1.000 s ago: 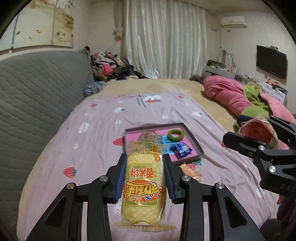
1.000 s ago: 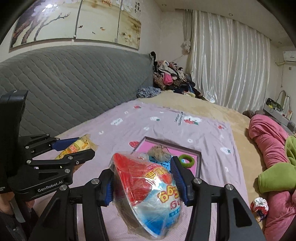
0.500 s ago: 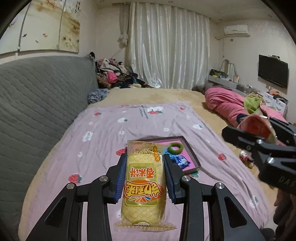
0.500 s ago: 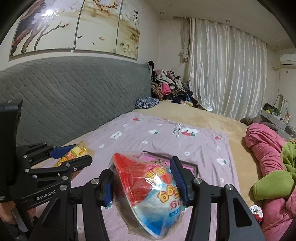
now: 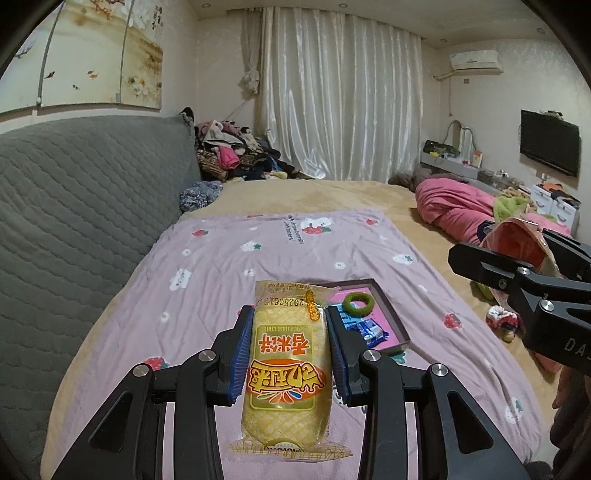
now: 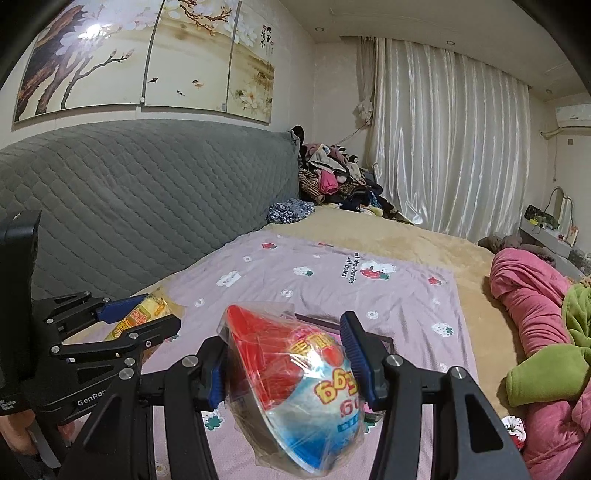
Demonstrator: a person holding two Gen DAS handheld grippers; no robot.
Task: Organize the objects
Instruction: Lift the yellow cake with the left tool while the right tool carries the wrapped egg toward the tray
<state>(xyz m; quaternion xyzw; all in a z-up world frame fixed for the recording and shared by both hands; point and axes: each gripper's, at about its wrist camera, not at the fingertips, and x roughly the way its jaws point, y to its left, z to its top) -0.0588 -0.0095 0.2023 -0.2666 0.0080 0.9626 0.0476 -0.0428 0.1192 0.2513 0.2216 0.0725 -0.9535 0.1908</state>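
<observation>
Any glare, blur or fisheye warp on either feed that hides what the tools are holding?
Left wrist view: sharp; yellow pack evenly lit and legible in the left tool; edges bow, corners black. Right wrist view: glare on the wrapped bowl in the right tool washes out some print; a light also reflects off the painting.
</observation>
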